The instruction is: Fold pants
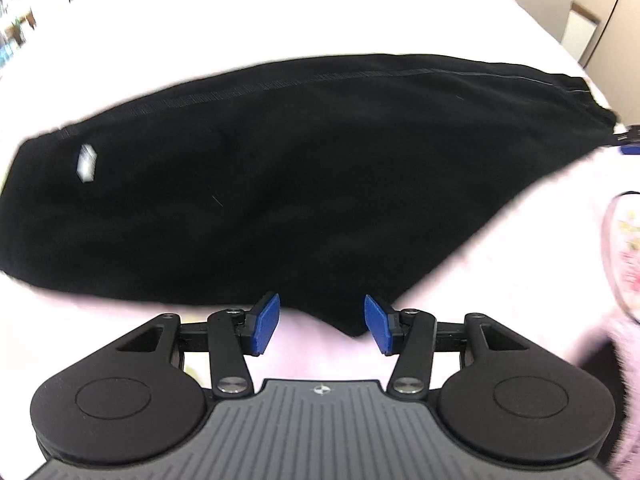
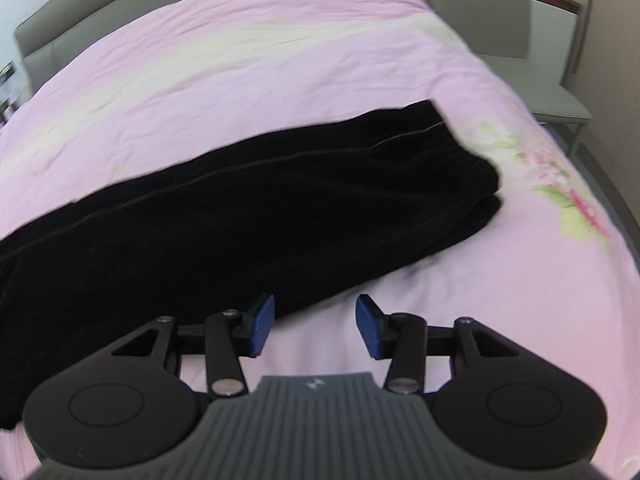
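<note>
Black pants (image 1: 280, 184) lie flat across the pink bed sheet (image 1: 500, 288), folded lengthwise with a grey side seam and a small white logo (image 1: 86, 162). My left gripper (image 1: 322, 326) is open and empty, just before the pants' near pointed corner. In the right wrist view the pants (image 2: 260, 216) run from lower left to the waistband end (image 2: 480, 184) at upper right. My right gripper (image 2: 316, 330) is open and empty, over the sheet next to the pants' near edge.
The pink sheet (image 2: 240, 60) has a flower print (image 2: 560, 192) at the right. A grey headboard (image 2: 48, 32) stands behind, and a grey chair (image 2: 520, 40) stands beyond the bed's right edge. A pink fuzzy sleeve (image 1: 624, 280) shows at the right.
</note>
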A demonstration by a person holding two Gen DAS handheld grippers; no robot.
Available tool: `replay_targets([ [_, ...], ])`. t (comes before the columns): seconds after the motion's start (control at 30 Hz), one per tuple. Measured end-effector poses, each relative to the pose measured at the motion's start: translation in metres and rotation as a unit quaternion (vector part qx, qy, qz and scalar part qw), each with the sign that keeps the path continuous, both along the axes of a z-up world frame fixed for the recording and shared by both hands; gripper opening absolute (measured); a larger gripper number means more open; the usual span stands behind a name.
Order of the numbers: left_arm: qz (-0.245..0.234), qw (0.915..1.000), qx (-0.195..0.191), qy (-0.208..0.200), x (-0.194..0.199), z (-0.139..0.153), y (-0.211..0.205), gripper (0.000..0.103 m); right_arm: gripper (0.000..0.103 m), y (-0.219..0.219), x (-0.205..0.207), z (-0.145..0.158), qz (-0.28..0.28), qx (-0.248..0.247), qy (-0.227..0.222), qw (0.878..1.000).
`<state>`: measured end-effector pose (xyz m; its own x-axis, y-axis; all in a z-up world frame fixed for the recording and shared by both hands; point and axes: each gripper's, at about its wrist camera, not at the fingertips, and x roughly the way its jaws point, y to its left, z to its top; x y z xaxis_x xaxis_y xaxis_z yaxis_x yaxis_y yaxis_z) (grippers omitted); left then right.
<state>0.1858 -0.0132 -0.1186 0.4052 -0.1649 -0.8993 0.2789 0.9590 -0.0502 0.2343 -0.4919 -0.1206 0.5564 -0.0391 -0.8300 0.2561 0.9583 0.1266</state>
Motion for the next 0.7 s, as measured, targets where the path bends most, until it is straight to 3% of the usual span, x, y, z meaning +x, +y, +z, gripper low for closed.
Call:
replay_targets([
  [0.17,0.063,0.9978,-0.022,0.002,-0.013,-0.037,-0.016,0.058,0.043,0.011,-0.014,-0.008,0.001,-0.010,0.013,1.000],
  [0.23,0.101,0.9945,-0.025,-0.010,-0.010,-0.045,-0.015,0.042,0.043,0.008,-0.020,-0.005,0.000,-0.011,0.015,1.000],
  [0.3,0.130,0.9902,-0.051,-0.010,-0.007,-0.046,-0.011,0.023,0.045,0.003,-0.026,-0.001,0.001,-0.024,0.015,1.000],
  [0.37,0.149,0.9867,-0.064,-0.008,-0.007,-0.040,-0.006,0.013,0.047,-0.003,-0.030,0.001,-0.001,-0.037,0.017,0.999],
  [0.5,0.125,0.9920,-0.020,-0.006,-0.012,-0.028,-0.013,0.012,0.047,-0.025,-0.031,-0.001,-0.010,-0.058,0.030,0.998],
  [0.6,0.119,0.9925,0.002,0.029,-0.001,-0.046,-0.013,0.012,0.047,-0.048,-0.028,-0.004,-0.031,-0.052,0.030,0.998],
  [0.7,0.103,0.9937,0.032,0.031,0.004,-0.055,-0.022,0.011,0.047,-0.074,-0.022,-0.002,-0.056,-0.031,0.019,0.998],
])
